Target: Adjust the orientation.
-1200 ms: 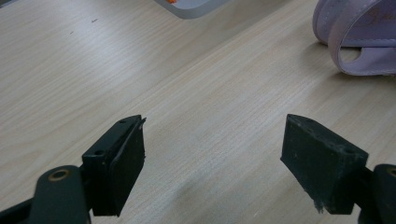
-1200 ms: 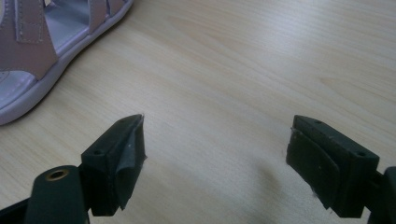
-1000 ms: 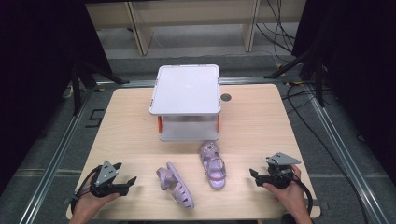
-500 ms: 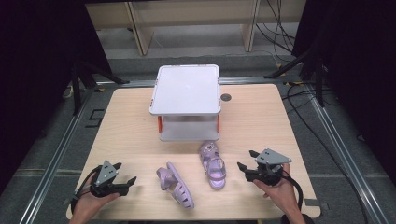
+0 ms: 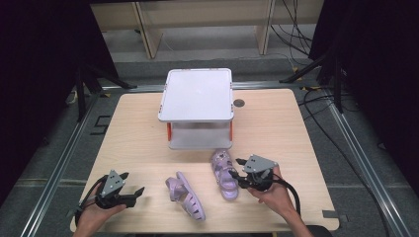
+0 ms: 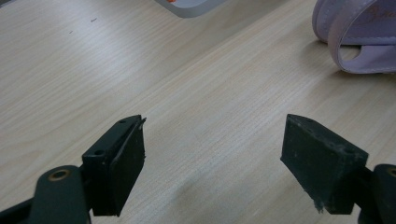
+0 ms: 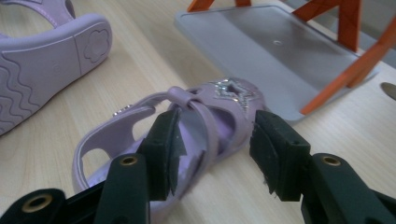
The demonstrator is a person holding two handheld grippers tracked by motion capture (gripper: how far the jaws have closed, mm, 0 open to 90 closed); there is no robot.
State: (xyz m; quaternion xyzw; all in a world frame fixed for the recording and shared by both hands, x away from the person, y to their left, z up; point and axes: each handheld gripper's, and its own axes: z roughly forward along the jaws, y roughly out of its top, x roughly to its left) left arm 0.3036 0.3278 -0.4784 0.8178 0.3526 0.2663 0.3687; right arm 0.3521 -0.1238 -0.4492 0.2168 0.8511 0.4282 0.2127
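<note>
Resting on a pale wooden table (image 5: pixel 138 133) ringed by dark curtains, two lilac sandals lie before a white rack (image 5: pixel 198 96); the right gripper (image 5: pixel 239 170) straddles the upright sandal (image 5: pixel 225 170) with jaws spread, while the left gripper (image 5: pixel 133 193) hovers open near the overturned sandal (image 5: pixel 187 196).

Parted fingers (image 7: pixel 275 154) of the right gripper (image 7: pixel 212 156) straddle the upright purple sandal (image 7: pixel 140 130).
</note>
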